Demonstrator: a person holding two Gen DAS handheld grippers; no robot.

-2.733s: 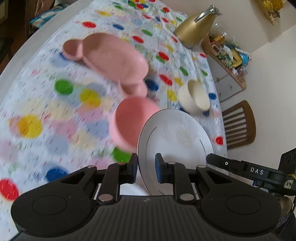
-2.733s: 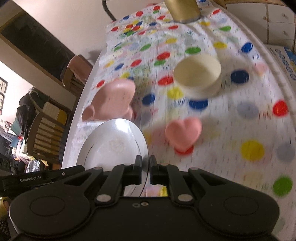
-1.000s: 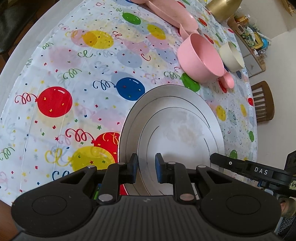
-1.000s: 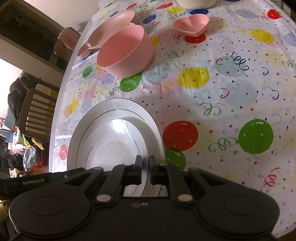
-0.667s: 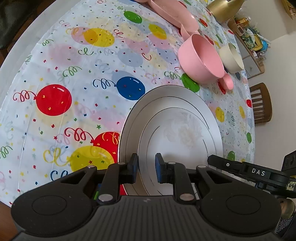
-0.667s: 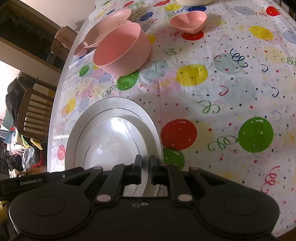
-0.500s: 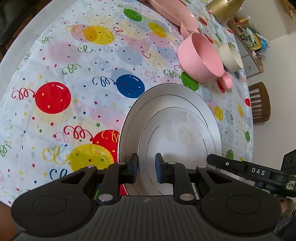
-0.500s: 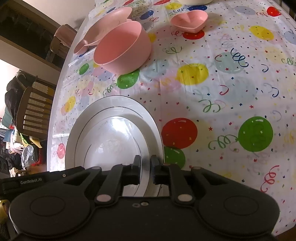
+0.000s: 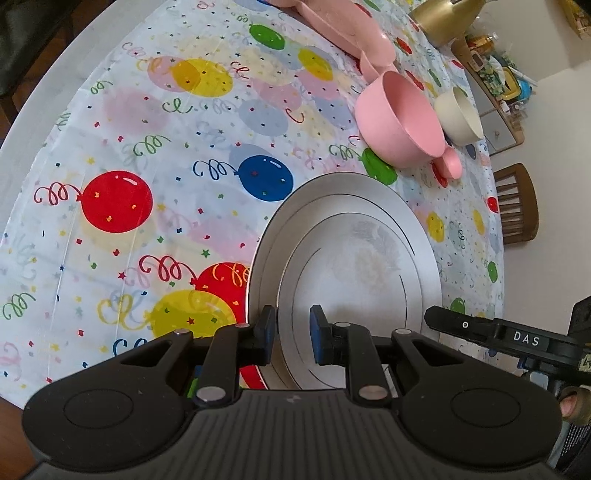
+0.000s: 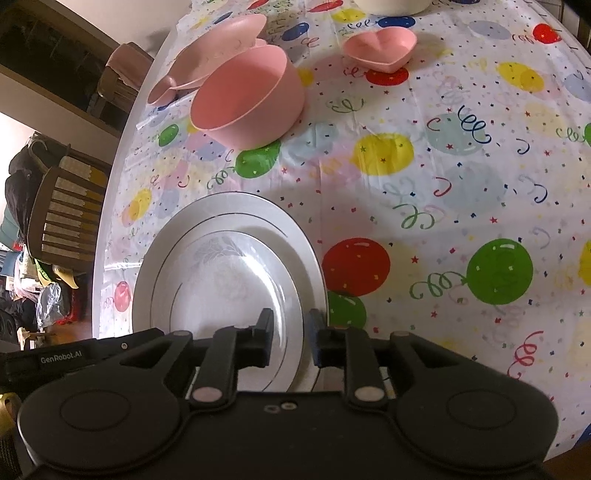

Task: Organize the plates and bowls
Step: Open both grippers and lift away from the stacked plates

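A smaller white plate lies stacked on a larger white plate on the balloon tablecloth; both show in the right wrist view. My left gripper is open with its jaws either side of the smaller plate's near rim. My right gripper is open, astride the plates' right rim. A pink bowl, a pink heart dish, a pink bear-shaped plate and a cream bowl stand farther back.
A gold kettle stands at the far end of the table. Wooden chairs stand beside the table. The table's near edge lies just below the grippers. A cluttered shelf is against the wall.
The two plates came down onto the table near its front edge. In the last half second my right gripper's jaws opened off the plate rim; the left jaws widened slightly.
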